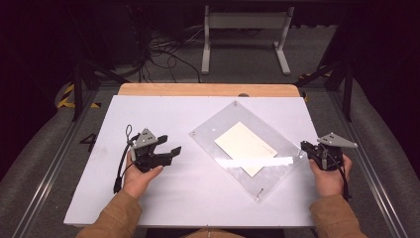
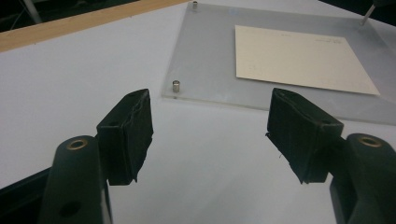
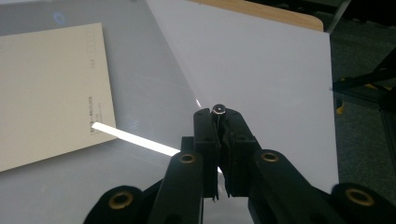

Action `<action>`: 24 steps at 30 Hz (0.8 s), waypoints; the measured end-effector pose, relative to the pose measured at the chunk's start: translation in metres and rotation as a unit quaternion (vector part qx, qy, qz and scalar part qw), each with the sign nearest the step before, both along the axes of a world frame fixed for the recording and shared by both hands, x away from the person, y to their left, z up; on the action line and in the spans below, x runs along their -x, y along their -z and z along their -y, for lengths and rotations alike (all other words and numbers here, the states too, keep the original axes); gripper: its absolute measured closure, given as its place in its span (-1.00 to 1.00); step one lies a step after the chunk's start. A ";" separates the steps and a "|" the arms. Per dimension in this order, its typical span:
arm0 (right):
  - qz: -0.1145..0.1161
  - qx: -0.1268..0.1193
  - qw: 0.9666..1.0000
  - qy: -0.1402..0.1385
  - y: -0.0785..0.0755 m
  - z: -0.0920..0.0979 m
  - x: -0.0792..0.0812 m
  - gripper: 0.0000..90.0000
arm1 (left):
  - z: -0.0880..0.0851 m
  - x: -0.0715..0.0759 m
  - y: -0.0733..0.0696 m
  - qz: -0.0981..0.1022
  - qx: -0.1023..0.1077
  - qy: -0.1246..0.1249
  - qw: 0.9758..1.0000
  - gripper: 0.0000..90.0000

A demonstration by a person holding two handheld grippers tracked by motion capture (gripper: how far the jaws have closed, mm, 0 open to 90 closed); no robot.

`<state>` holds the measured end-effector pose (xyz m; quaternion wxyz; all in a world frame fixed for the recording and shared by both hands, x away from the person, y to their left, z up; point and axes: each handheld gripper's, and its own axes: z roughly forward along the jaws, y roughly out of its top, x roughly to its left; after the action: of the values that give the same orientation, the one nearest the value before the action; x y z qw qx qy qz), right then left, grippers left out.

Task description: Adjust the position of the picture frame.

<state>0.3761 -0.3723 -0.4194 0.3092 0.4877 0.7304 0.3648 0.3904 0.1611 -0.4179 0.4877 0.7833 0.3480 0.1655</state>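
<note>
White worktop (image 1: 163, 198) on dark floor. Clear frame (image 1: 277, 171) with card (image 1: 245, 146) right of centre. Right gripper (image 3: 218, 114) clamped on metal pin (image 3: 218, 109) at frame's right corner, seen close in right gripper view. Left gripper (image 2: 210, 126) wide, empty, near frame's left edge.

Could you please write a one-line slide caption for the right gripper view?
Right gripper shut on a small metal pin at the corner of the clear acrylic frame holding a cream card.

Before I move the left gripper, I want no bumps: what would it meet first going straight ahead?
Probably the clear sheet's near edge, by the small post; depth is uncertain. The left gripper is open.
</note>
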 end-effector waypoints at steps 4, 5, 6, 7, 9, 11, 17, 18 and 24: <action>0.005 0.011 1.000 -0.002 -0.006 -0.003 -0.026 0.89 | 0.000 -0.001 0.000 -0.001 -0.002 -0.003 1.000 -0.29; 0.001 0.010 1.000 -0.004 -0.008 -0.005 -0.034 0.89 | 0.001 -0.001 0.001 -0.003 -0.002 -0.004 1.000 -0.29; 0.002 0.012 1.000 -0.009 -0.009 -0.006 -0.039 0.89 | 0.001 -0.002 0.001 -0.001 -0.005 -0.004 1.000 -0.28; 0.001 0.008 1.000 -0.014 -0.010 -0.008 -0.045 0.89 | 0.001 -0.002 0.002 -0.003 -0.007 -0.004 1.000 -0.28; -0.001 0.007 1.000 -0.026 -0.013 -0.014 -0.056 0.89 | 0.001 -0.003 0.003 -0.005 -0.008 -0.004 1.000 -0.27; -0.004 0.003 0.999 -0.039 -0.015 -0.022 -0.066 0.89 | 0.001 -0.004 0.003 -0.006 -0.009 -0.004 1.000 -0.26; -0.014 0.006 0.997 -0.073 -0.009 -0.050 -0.091 0.89 | -0.002 -0.005 0.004 -0.009 -0.008 -0.003 1.000 -0.25; -0.017 0.009 0.997 -0.075 -0.007 -0.054 -0.094 0.89 | -0.003 -0.005 0.004 -0.009 -0.009 -0.005 1.000 -0.25; -0.037 -0.025 0.996 -0.073 0.007 -0.062 -0.105 0.87 | -0.007 -0.008 0.005 -0.016 -0.011 -0.013 1.000 -0.18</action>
<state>0.4811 -0.3107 -0.4263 0.2426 0.4534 0.7657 0.3865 0.3983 0.1680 -0.4228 0.4711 0.7865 0.3642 0.1636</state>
